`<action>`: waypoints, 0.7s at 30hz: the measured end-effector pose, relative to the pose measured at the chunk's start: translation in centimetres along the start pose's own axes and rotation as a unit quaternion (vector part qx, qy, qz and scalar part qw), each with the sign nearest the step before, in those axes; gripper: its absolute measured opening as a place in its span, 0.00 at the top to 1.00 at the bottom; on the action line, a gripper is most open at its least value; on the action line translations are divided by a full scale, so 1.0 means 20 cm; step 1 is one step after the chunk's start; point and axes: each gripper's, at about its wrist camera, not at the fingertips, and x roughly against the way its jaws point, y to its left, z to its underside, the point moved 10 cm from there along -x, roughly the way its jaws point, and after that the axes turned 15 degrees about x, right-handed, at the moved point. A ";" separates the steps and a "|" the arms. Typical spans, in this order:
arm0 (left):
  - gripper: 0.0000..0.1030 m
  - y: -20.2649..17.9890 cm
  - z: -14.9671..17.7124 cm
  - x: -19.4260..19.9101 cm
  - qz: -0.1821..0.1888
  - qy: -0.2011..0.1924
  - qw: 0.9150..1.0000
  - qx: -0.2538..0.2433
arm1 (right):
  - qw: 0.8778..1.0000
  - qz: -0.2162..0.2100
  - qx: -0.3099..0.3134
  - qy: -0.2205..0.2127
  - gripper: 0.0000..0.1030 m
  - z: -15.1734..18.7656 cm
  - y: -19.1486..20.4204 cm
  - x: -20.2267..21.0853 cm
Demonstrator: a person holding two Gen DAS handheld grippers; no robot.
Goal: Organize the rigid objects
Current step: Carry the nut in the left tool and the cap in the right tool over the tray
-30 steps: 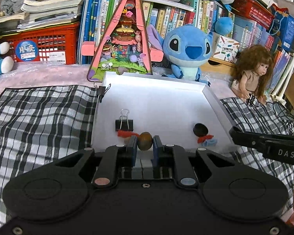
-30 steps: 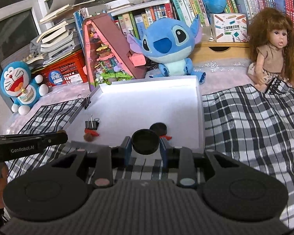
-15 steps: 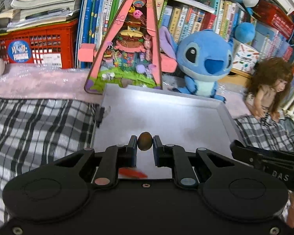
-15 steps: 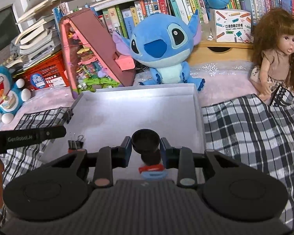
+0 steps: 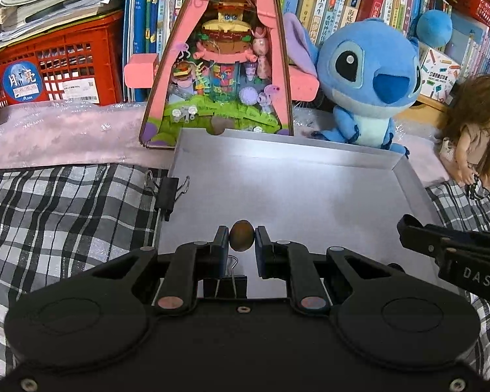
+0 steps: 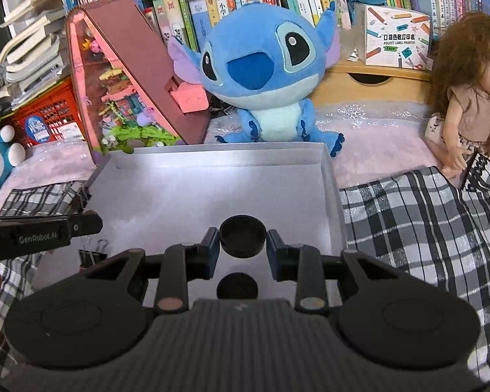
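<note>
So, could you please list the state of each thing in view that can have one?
Left claw: shut on the brown oval piece, held above the tray.
Right claw: shut on the black cap, held above the tray.
White tray: open-topped, lying on the plaid cloth.
Second black cap: lying in the tray.
Binder clip: clamped on the tray's left wall.
Loose binder clip: lying in the tray.

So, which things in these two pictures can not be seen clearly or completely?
- Left wrist view: the binder clip in the white tray is half hidden behind the left hand-held gripper, which holds a brown oval object.
- Right wrist view: the black round piece under the right hand-held gripper is cut off by its body; another black cap is gripped.
- Both views: the tray's near edge is covered.
</note>
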 end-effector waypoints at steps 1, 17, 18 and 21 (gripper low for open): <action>0.85 0.00 0.00 0.00 0.000 0.000 1.000 0.000 | 1.000 0.000 0.001 0.001 0.65 0.00 0.00 -0.01; 0.85 0.03 0.03 -0.06 -0.015 0.021 1.000 -0.005 | 1.000 0.001 0.010 0.026 0.65 0.02 0.03 -0.16; 0.85 0.04 0.03 -0.06 -0.015 0.023 1.000 -0.004 | 1.000 0.001 0.012 0.028 0.65 0.02 0.03 -0.16; 0.85 0.04 0.04 -0.07 -0.019 0.026 0.999 -0.005 | 0.999 0.000 0.014 0.032 0.65 0.03 0.04 -0.17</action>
